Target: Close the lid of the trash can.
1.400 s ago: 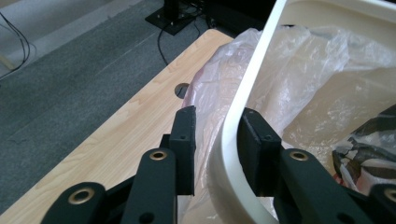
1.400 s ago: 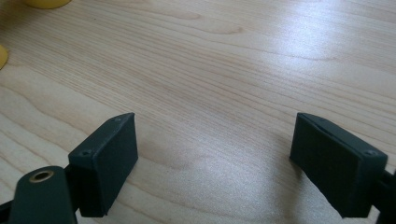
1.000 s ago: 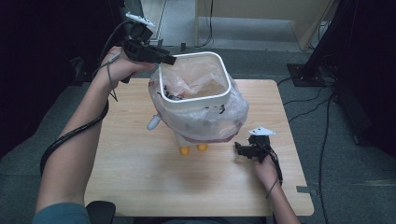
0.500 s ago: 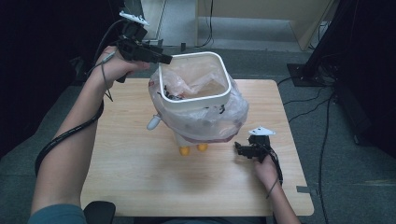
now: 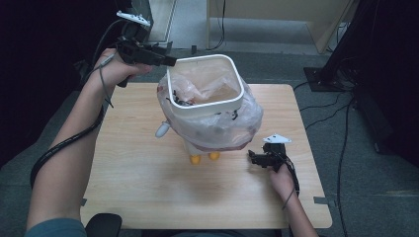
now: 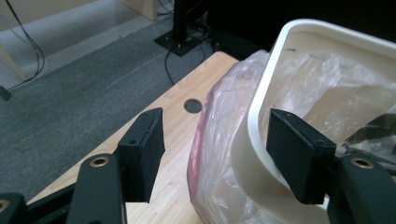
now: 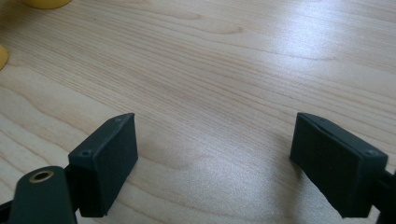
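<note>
A white, square-mouthed plastic bin (image 5: 205, 81) lined with a clear plastic bag (image 5: 217, 126) stands near the far middle of the light wooden desk (image 5: 148, 182), the bag's loose skirt ballooning below the rim and showing a pinkish tinge at its lower folds. The left gripper (image 5: 168, 60), held high in the person's left hand (image 5: 116, 69) at the far left of the desk, points at the bin's far-left corner. In the left gripper view its fingers (image 6: 142, 151) have just been opening and now stand apart on either side of the bin's rim and the bag's edge, the pads off both. A round hole (image 6: 193, 106) in the desk lies just left of the bag there. Two small yellow feet (image 5: 205, 158) peep out under the bag at the near side, and a white rounded knob (image 5: 162, 131) juts out at its left. The right gripper (image 5: 252, 159) rests low on the desk, near right of the bin, well apart from it; the right gripper view shows its fingers (image 7: 105, 161) spread wide over bare wood, holding nothing.
</note>
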